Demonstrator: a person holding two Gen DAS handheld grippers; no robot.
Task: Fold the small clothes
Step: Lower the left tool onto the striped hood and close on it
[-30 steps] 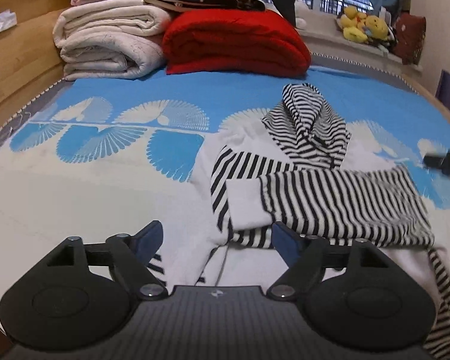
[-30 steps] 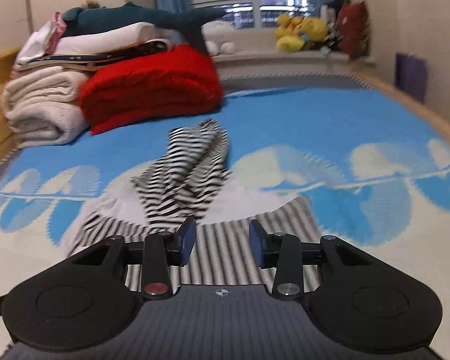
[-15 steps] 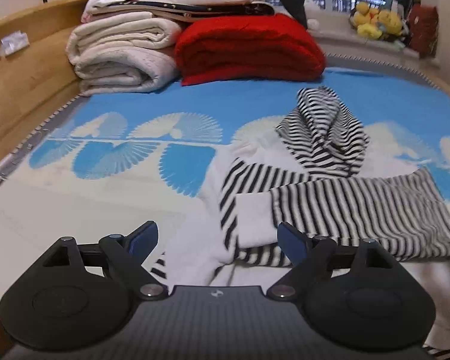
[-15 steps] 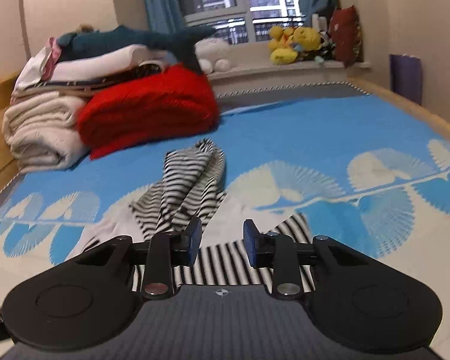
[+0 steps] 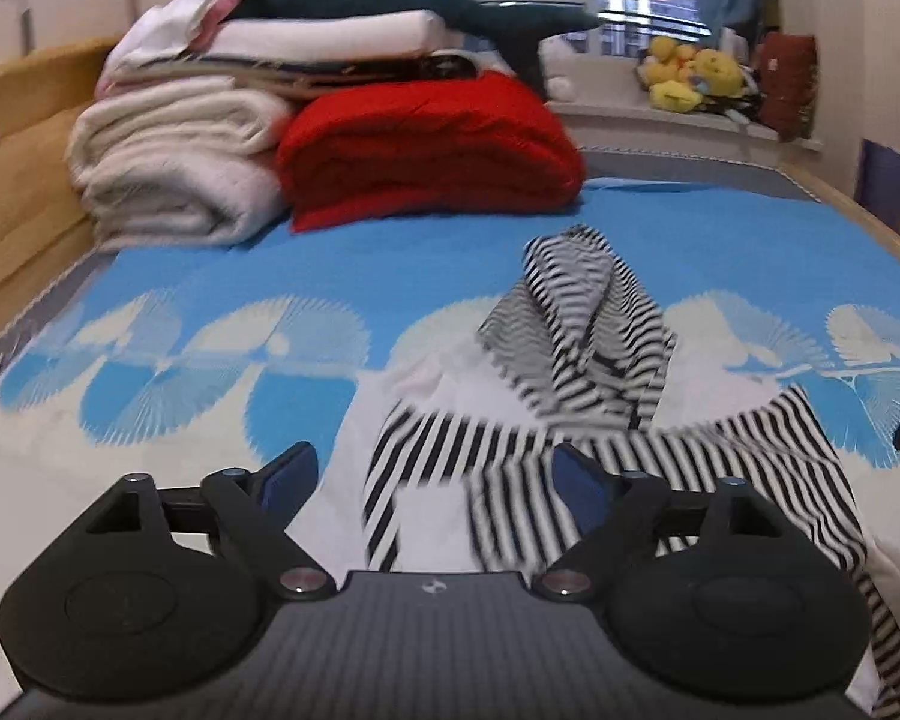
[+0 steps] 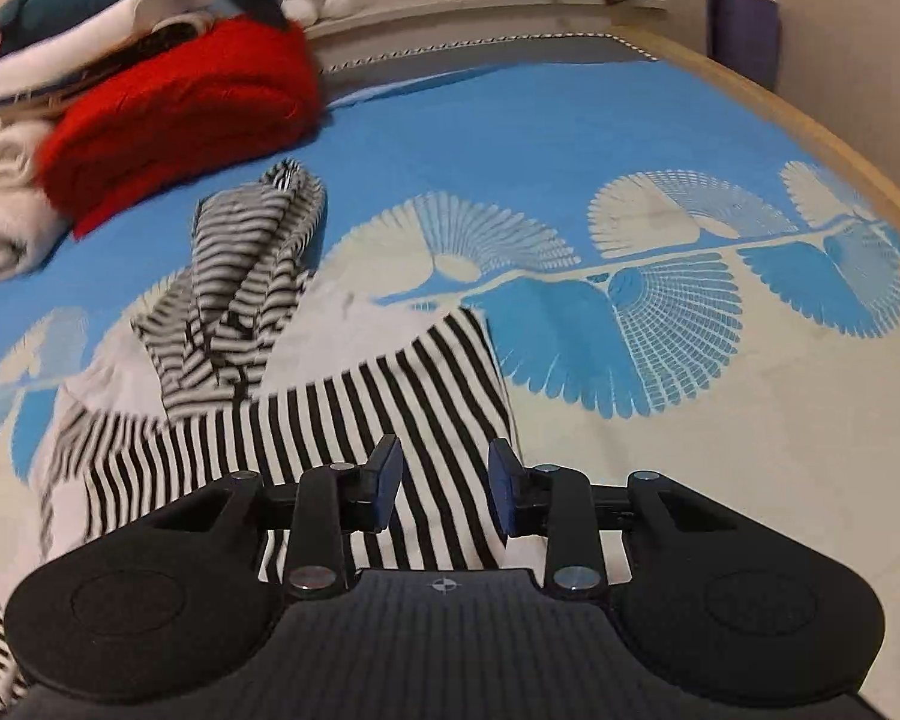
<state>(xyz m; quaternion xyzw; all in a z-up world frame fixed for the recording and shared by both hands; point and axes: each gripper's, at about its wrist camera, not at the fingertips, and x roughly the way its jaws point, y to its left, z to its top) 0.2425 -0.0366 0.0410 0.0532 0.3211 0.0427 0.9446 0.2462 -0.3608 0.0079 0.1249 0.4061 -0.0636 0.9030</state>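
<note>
The striped hooded top [image 5: 576,420] lies crumpled on the blue fan-patterned bedspread [image 5: 330,264], filling the lower centre of both views, hood toward the red blanket [image 5: 426,150] at upper left. The left gripper [image 5: 432,477] has its jaws wide and closing over the cloth, not pinching it. The right gripper [image 6: 444,486] hangs above a striped panel, jaws narrowly apart.

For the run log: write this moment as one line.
stage: folding underway | striped garment: on bed, sleeve folded across | left gripper: closing, empty | right gripper: open over garment
</note>
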